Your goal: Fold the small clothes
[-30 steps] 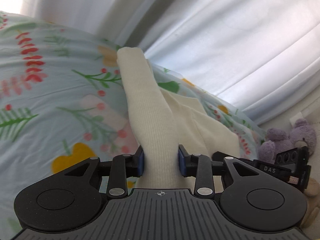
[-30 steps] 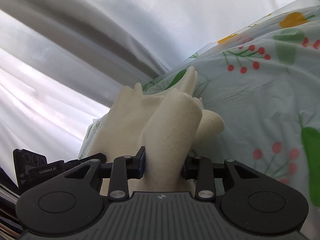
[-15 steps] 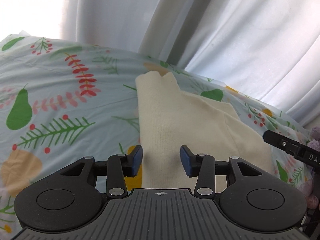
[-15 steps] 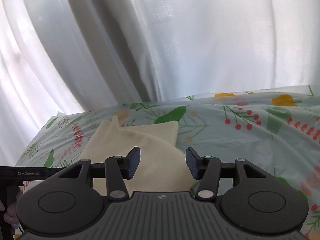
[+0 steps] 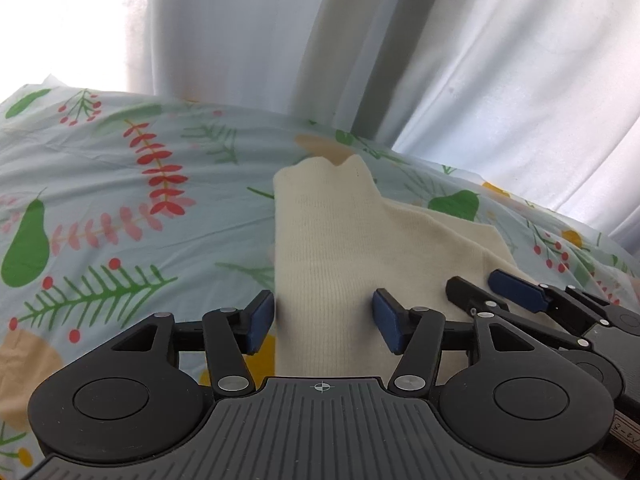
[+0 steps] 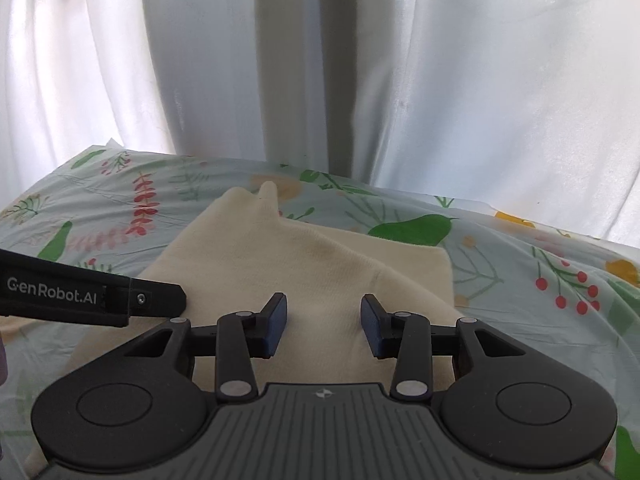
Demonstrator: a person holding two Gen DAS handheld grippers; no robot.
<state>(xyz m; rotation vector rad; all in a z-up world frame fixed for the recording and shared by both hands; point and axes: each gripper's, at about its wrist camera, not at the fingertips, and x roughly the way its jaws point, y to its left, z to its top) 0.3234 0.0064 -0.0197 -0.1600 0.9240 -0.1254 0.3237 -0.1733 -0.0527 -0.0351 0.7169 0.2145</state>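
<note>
Cream garment (image 5: 328, 264) flat on the floral bed cover (image 5: 120, 208), long axis running from bottom centre toward upper centre. Left gripper (image 5: 323, 322) just opening, straddling its near edge, gripping nothing; right gripper (image 6: 324, 326) closing, likewise empty.

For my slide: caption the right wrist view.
Right gripper open over cream garment lying on floral sheet.
</note>
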